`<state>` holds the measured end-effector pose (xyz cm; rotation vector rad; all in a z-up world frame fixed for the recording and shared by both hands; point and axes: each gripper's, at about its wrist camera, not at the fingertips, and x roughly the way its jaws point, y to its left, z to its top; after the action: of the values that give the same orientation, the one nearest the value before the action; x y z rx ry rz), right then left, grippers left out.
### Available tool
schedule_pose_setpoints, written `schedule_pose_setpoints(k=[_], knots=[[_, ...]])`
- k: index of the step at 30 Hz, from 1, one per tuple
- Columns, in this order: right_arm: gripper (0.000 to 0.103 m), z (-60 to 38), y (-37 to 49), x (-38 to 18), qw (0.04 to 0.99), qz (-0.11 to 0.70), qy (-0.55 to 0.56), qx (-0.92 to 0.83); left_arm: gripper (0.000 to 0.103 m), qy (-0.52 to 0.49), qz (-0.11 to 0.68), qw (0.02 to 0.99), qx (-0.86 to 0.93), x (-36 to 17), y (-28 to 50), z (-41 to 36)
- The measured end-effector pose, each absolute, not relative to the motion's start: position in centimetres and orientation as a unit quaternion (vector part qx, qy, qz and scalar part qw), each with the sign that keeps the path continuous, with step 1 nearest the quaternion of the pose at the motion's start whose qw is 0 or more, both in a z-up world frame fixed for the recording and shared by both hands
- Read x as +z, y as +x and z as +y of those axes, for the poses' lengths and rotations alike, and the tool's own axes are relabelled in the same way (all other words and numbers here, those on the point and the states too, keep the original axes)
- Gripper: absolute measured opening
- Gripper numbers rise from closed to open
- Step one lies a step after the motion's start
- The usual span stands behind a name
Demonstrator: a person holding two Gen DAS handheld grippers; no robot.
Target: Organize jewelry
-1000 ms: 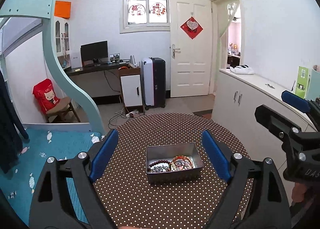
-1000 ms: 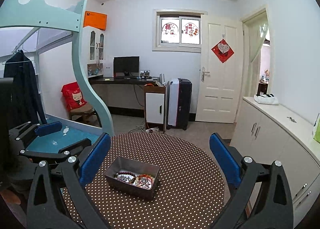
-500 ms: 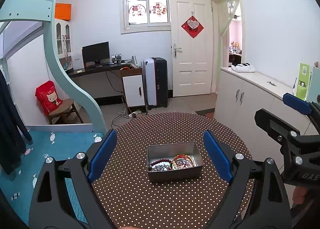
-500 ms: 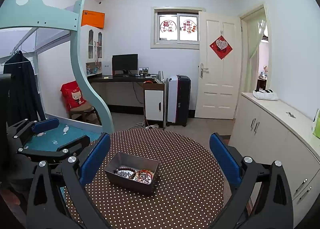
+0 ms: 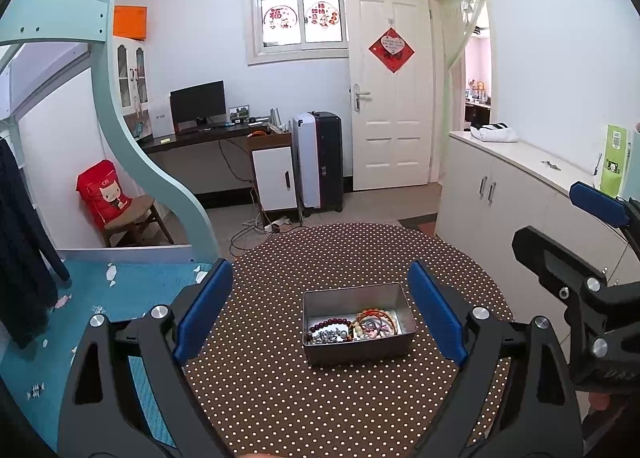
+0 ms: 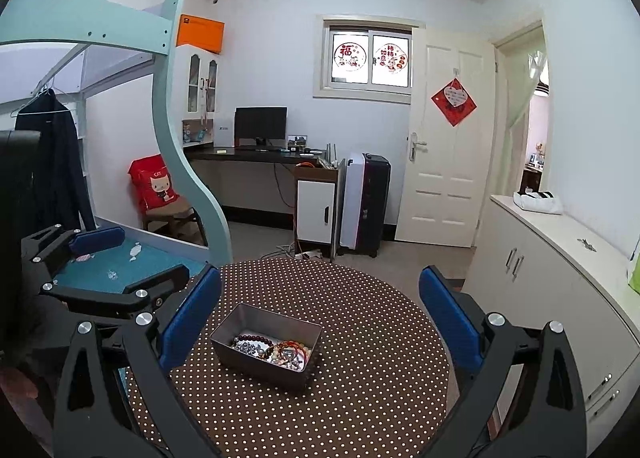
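A grey metal box (image 5: 356,350) sits on the round brown polka-dot table (image 5: 280,398). It holds several bead bracelets (image 5: 352,328), dark purple, grey and red-orange. My left gripper (image 5: 320,312) is open and empty, held above the table in front of the box. My right gripper (image 6: 320,322) is open and empty, right of and behind the box (image 6: 266,362), with the bracelets (image 6: 276,350) visible inside. The right gripper also shows at the right edge of the left wrist view (image 5: 580,250), and the left gripper at the left of the right wrist view (image 6: 100,262).
A teal bunk bed frame (image 5: 132,162) and blue mattress (image 5: 100,298) stand left of the table. White cabinets (image 6: 560,278) run along the right wall. A desk with a monitor (image 5: 198,102), a suitcase (image 5: 320,158) and a door (image 5: 392,98) are at the back.
Both grippers have risen and tilted slightly, so the box sits lower in each view. The jaws stay open and the box has not moved.
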<state>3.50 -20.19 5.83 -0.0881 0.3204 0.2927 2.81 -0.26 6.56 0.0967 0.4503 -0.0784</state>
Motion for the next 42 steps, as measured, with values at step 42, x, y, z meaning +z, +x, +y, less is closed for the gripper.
schedule_pose_setpoints(k=[42], knots=[[0.096,-20.8,4.6,4.8,0.971,0.191,-0.013,0.143,0.093,0.038,0.240,0.969,-0.040,5.7,3.7,0.0]])
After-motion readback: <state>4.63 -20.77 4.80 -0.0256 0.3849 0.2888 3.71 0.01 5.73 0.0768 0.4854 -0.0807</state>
